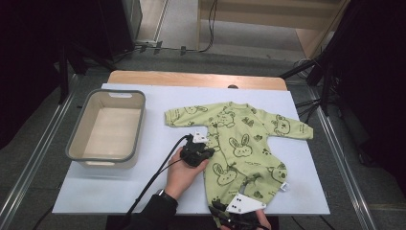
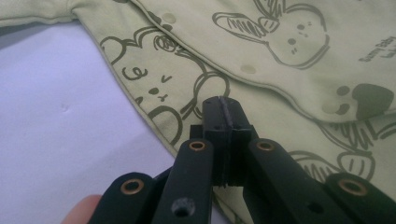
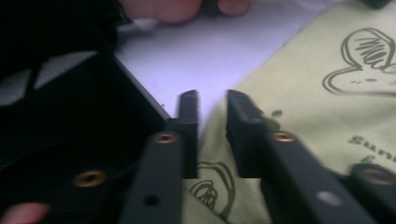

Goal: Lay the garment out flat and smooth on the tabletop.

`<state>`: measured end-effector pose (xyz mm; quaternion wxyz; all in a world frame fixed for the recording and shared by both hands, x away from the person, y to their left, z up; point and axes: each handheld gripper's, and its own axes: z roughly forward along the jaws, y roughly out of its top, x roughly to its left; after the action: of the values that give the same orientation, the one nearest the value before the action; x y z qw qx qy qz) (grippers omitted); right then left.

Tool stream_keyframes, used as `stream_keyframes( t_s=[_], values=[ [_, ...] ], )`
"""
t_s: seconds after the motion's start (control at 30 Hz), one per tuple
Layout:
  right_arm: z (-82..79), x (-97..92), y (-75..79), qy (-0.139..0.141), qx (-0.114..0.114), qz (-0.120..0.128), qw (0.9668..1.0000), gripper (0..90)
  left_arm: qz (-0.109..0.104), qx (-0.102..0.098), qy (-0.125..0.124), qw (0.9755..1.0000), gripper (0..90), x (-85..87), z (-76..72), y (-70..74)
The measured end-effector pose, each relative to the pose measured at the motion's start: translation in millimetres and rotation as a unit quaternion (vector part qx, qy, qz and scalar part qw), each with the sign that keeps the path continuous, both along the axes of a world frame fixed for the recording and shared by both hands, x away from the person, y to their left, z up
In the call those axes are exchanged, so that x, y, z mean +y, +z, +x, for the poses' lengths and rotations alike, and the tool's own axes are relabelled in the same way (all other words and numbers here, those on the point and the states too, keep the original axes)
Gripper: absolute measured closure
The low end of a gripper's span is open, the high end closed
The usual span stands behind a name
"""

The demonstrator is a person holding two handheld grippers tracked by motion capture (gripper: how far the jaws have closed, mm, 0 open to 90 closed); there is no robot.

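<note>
Romper flat on the surface, a gripper at each end of its left edge

The green romper (image 1: 242, 146) lay with its long axis from twelve to six o'clock, a basin (image 1: 106, 128) well apart at nine. The left gripper (image 1: 200, 143), fingers closed with no cloth visibly between them, sat at its waist edge; the right gripper (image 3: 211, 109), fingers parted, straddled the hem at six, nearer the legs.

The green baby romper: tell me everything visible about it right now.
The romper is pale green soft fabric printed with dark outline bunnies and bears, with snap studs along its front flap. It lies flat, sleeves spread, legs toward the person, on the white sheet right of the tub. The left tool, shut, rests at its left side edge; the right tool, jaws apart, straddles the edge of a leg.
</note>
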<state>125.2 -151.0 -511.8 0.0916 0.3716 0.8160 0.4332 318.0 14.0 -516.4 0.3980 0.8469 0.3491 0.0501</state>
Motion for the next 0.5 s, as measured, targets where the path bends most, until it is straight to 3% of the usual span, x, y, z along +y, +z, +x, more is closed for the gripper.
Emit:
stream_keyframes(
  t_s=[0.13,0.27,0.37,0.43,0.5],
  values=[
    [-1.4,-28.6,11.0,-0.038,-0.018,0.027,0.9987,59.4,0.000,-0.001,0.000,1.0000,89.9,0.0,-0.1,0.0],
    [-2.7,-68.9,13.6,-0.104,-0.017,0.035,0.9939,59.4,0.000,-0.001,0.000,1.0000,89.9,-0.1,-0.2,0.0],
    [-3.2,-91.6,9.3,-0.145,-0.008,0.024,0.9892,58.0,-0.002,-0.001,0.002,1.0000,89.9,-0.4,-0.4,-0.2],
    [-2.7,-99.3,4.9,-0.161,0.002,0.002,0.9870,52.1,-0.001,-0.002,0.002,1.0000,89.9,-0.4,-0.4,-0.1],
    [-1.4,-103.2,-0.3,-0.165,0.018,-0.005,0.9861,47.5,-0.001,-0.002,0.002,1.0000,90.0,-0.4,-0.4,-0.1]
  ],
)
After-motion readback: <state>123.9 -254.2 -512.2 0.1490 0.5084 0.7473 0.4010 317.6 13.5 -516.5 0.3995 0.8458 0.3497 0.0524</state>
